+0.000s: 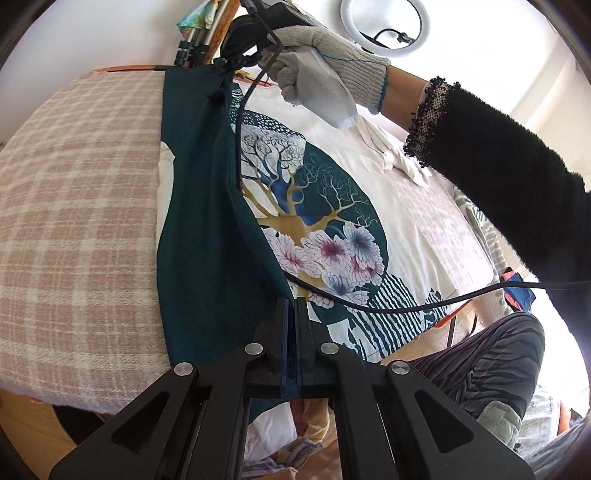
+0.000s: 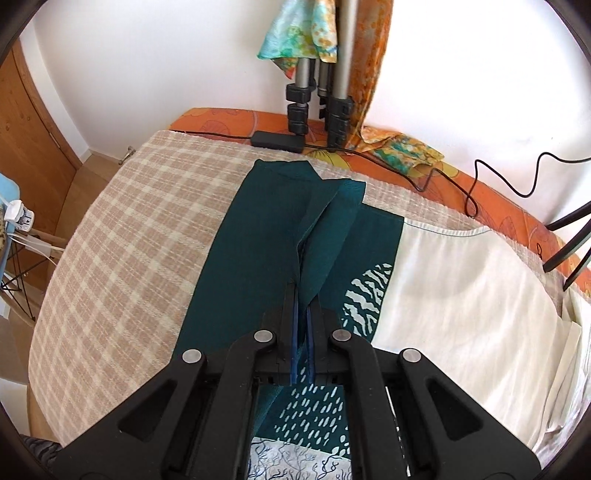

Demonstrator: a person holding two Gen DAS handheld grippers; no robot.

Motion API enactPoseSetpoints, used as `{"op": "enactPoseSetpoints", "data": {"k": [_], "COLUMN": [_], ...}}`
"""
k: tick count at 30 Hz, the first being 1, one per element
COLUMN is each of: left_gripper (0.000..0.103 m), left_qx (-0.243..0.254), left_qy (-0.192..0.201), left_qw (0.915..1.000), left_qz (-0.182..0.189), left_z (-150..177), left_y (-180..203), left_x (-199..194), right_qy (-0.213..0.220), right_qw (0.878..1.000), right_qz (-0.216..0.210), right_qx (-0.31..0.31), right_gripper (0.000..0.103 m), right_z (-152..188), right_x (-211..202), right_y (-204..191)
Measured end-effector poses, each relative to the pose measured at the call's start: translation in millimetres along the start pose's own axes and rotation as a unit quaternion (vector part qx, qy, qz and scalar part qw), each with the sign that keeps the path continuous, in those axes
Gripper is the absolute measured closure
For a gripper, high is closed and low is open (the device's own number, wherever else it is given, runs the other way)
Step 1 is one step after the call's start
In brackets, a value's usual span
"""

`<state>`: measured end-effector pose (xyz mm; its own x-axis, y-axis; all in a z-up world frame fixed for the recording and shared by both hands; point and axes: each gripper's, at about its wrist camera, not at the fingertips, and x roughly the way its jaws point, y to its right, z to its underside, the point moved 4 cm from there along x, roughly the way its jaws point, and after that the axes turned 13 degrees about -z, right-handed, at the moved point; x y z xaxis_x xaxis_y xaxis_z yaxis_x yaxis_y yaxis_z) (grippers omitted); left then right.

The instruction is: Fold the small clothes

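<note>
A white T-shirt (image 1: 369, 173) with a dark green panel and a tree-and-flower print lies on a checked blanket (image 1: 74, 192). Its green side (image 1: 207, 229) is folded over the print. My left gripper (image 1: 291, 306) is shut on the green fabric at the shirt's near edge. My right gripper (image 2: 303, 295) is shut on a raised fold of the green fabric (image 2: 321, 236) at the far end. In the left wrist view the right gripper (image 1: 229, 62) shows at the top, held by a gloved hand (image 1: 325, 62), its fingertips hidden by the cloth.
A black cable (image 1: 369, 306) trails across the print. Tripod legs (image 2: 321, 99), a power adapter (image 2: 277, 142) and colourful scarves (image 2: 402, 149) stand at the far wall on an orange sheet. A ring light (image 1: 382, 26) hangs above. A wooden door (image 2: 22, 122) is at left.
</note>
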<state>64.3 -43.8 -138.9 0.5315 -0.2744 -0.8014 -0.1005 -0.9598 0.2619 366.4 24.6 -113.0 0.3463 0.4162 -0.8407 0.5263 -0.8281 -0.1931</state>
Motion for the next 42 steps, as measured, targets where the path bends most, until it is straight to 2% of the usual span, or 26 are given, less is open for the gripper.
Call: {"op": "enactPoseSetpoints", "data": {"k": [3,4,5,6,7,8,9,14,18,20,21,23,27,30,31,33,34,36,39,42], "left_gripper": [0.102,0.102,0.099,0.096,0.095,0.089,0.082,0.082,0.082,0.077,0.068,0.058,0.058,0.058,0.060,0.073,0.077,0.094,0.096,0.096], "left_qx": [0.011,0.014,0.016,0.016,0.014,0.014,0.016,0.039,0.070,0.087,0.091,0.087,0.075,0.089,0.093,0.094,0.096,0.104,0.120,0.160], "left_qy": [-0.017,-0.021,-0.027,-0.030,-0.032,-0.032,-0.030,0.004,0.026,0.032,0.036,0.042,0.044,0.041,0.040,0.038,0.037,0.046,0.054,0.067], "left_qw": [0.9997,0.9996,0.9994,0.9991,0.9986,0.9983,0.9982,0.9988,0.9971,0.9953,0.9945,0.9942,0.9947,0.9926,0.9919,0.9913,0.9904,0.9891,0.9888,0.9830], "left_qz": [0.011,0.013,0.016,0.026,0.039,0.048,0.050,0.031,-0.013,-0.028,-0.038,-0.046,-0.055,-0.072,-0.077,-0.085,-0.092,-0.093,-0.071,-0.062], "left_z": [4.1,5.5,6.6,7.4,8.5,9.6,10.7,19.1,29.0,31.7,31.7,28.9,21.5,21.6,22.9,25.0,26.1,26.7,28.1,35.1], "left_y": [10.4,13.5,16.6,19.6,22.4,25.3,25.8,23.6,17.1,16.8,16.9,17.2,18.9,22.4,23.3,23.4,23.9,26.9,39.1,58.2], "left_x": [9.6,10.7,12.0,12.1,11.2,8.8,4.4,-25.8,-43.3,-44.8,-42.6,-36.5,-19.4,-7.2,-3.6,2.7,5.7,8.0,5.0,1.6], "right_qy": [-0.008,-0.011,-0.010,-0.008,-0.005,-0.001,0.001,0.029,0.066,0.085,0.094,0.110,0.133,0.149,0.153,0.158,0.160,0.159,0.164,0.168], "right_qw": [0.999,0.999,0.999,0.999,0.999,0.999,0.999,0.999,0.997,0.995,0.993,0.991,0.989,0.986,0.985,0.982,0.980,0.978,0.977,0.974], "right_qz": [-0.012,-0.008,0.004,0.017,0.023,0.021,0.016,0.016,0.018,0.006,0.003,0.000,-0.001,-0.006,-0.010,-0.019,-0.026,-0.037,-0.021,-0.029], "right_qx": [0.035,0.040,0.039,0.036,0.036,0.036,0.036,0.027,0.042,0.059,0.067,0.073,0.066,0.076,0.083,0.103,0.115,0.132,0.135,0.151], "right_gripper": [0.095,0.086,0.068,0.057,0.041,0.038,0.038,0.038,0.037,0.037,0.037,0.037,0.037,0.035,0.035,0.035,0.035,0.035,0.035,0.035], "right_z": [4.4,5.8,6.8,7.4,8.2,9.0,9.6,14.5,30.6,49.2,60.7,86.7,146.7,188.4,200.5,221.9,230.8,241.7,249.9,253.7], "right_x": [8.8,12.4,13.2,12.2,9.6,5.5,0.1,-55.7,-124.3,-158.2,-173.5,-201.2,-238.4,-251.6,-254.0,-255.0,-255.5,-255.8,-258.5,-261.7], "right_y": [19.4,22.7,26.5,29.4,31.4,33.2,35.2,51.2,69.7,74.6,74.8,69.3,47.9,38.9,38.0,40.2,42.4,47.9,55.1,65.3]}}
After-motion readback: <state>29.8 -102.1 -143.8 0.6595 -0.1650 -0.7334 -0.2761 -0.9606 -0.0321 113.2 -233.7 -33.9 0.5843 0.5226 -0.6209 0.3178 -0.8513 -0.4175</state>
